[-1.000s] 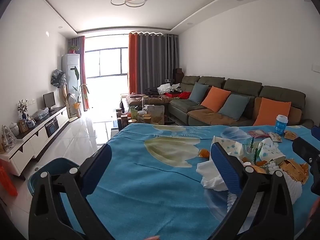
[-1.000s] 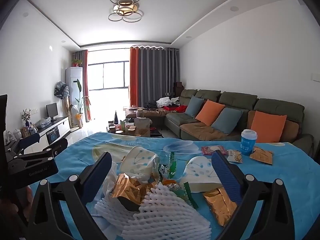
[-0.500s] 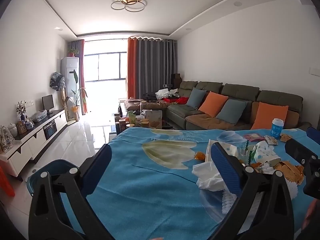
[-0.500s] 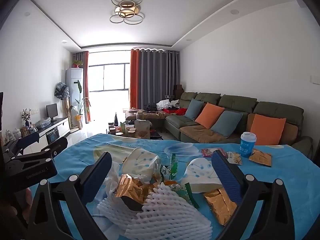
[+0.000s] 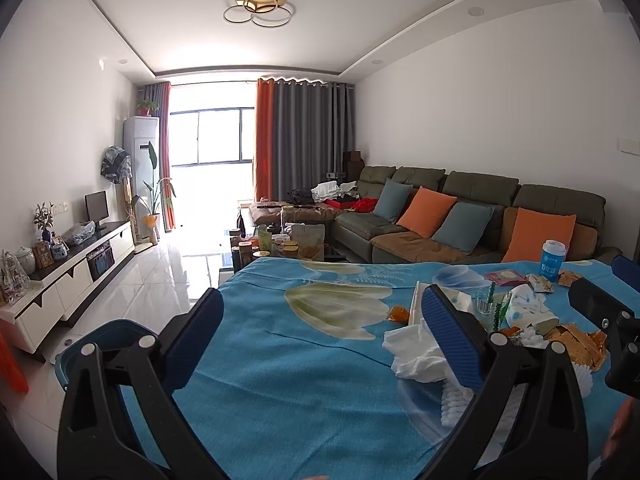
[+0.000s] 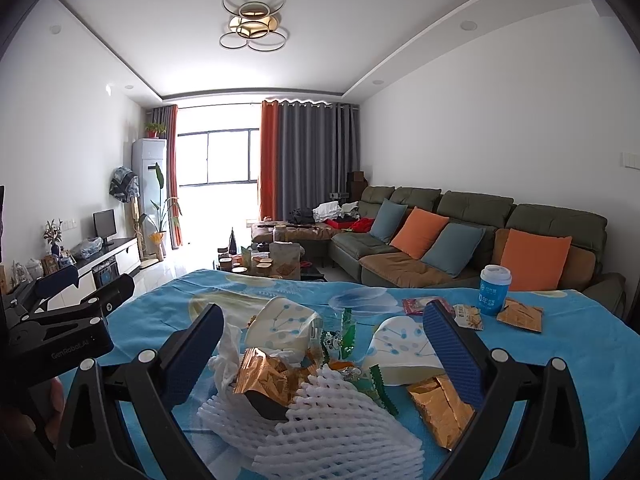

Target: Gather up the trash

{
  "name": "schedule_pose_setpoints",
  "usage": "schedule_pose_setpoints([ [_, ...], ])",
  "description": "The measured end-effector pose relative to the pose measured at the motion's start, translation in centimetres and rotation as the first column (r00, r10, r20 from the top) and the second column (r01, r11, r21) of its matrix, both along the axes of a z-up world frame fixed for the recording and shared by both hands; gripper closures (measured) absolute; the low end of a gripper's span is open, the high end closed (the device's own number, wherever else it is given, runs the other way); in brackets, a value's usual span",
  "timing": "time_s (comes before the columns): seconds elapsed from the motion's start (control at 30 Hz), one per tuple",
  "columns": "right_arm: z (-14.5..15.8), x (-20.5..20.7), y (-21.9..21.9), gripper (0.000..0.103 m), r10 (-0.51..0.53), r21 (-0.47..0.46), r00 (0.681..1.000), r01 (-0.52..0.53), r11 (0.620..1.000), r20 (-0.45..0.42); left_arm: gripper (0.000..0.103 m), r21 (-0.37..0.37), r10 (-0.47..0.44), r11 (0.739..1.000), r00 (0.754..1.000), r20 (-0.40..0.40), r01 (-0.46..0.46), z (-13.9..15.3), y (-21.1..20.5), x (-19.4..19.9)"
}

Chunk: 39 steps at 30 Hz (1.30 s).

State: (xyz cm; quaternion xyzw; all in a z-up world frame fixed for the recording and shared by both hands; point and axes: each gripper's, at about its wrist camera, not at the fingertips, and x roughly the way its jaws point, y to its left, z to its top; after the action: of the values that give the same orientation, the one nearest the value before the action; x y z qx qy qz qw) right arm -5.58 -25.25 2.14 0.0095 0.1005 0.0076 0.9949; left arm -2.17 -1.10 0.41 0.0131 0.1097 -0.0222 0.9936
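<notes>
While nothing has yet been gripped, the step in hand is judged to be the approach, before any first pick. The trash pile (image 6: 320, 372) is found heaped on the blue tablecloth (image 5: 304, 380) toward the near right part of the table, well apart from the far edge where a blue paper cup (image 6: 494, 289) stands.

Right gripper (image 6: 320, 356): jaws spread wide, nothing held. A white foam net (image 6: 320, 420), a gold foil wrapper (image 6: 264, 376) and crumpled white tissue (image 6: 226, 356) are seen between and below the fingers; contact cannot be confirmed.

Left gripper (image 5: 320, 340): jaws likewise spread wide and empty, held over bare cloth, with the tissue just beside its right finger (image 5: 452, 340).

A blue bin (image 5: 100, 340) is noted on the floor off the table's left edge. The next move is judged to call for lowering the right gripper onto the foam net or foil and closing lightly, since both would crush or slip.
</notes>
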Motion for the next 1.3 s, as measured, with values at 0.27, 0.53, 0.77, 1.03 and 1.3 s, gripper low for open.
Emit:
schedule_pose_setpoints([
  [0.27,0.0,-0.1,0.0,0.007,0.002,0.003,1.000,-0.002,1.000,0.001,0.005,-0.008,-0.003,1.000,1.000,0.005,0.003,0.1,0.5,-0.3],
  [0.53,0.0,-0.3,0.1,0.007,0.004,0.004,1.000,-0.004,1.000,0.006,0.005,-0.008,-0.002,1.000,1.000,0.007,0.002,0.2,0.9,-0.6],
  [0.77,0.1,-0.4,0.0,0.007,0.007,0.006,1.000,-0.007,1.000,0.009,0.005,-0.008,-0.001,1.000,1.000,0.007,0.001,0.2,0.8,-0.6],
  [1.03,0.1,-0.4,0.0,0.007,0.007,0.006,1.000,-0.007,1.000,0.008,0.005,-0.013,-0.001,1.000,1.000,0.007,0.002,0.2,0.6,-0.2],
  [1.3,0.2,-0.5,-0.1,0.007,0.008,0.007,1.000,-0.008,1.000,0.009,0.005,-0.011,-0.002,1.000,1.000,0.008,0.002,0.2,0.8,-0.7],
])
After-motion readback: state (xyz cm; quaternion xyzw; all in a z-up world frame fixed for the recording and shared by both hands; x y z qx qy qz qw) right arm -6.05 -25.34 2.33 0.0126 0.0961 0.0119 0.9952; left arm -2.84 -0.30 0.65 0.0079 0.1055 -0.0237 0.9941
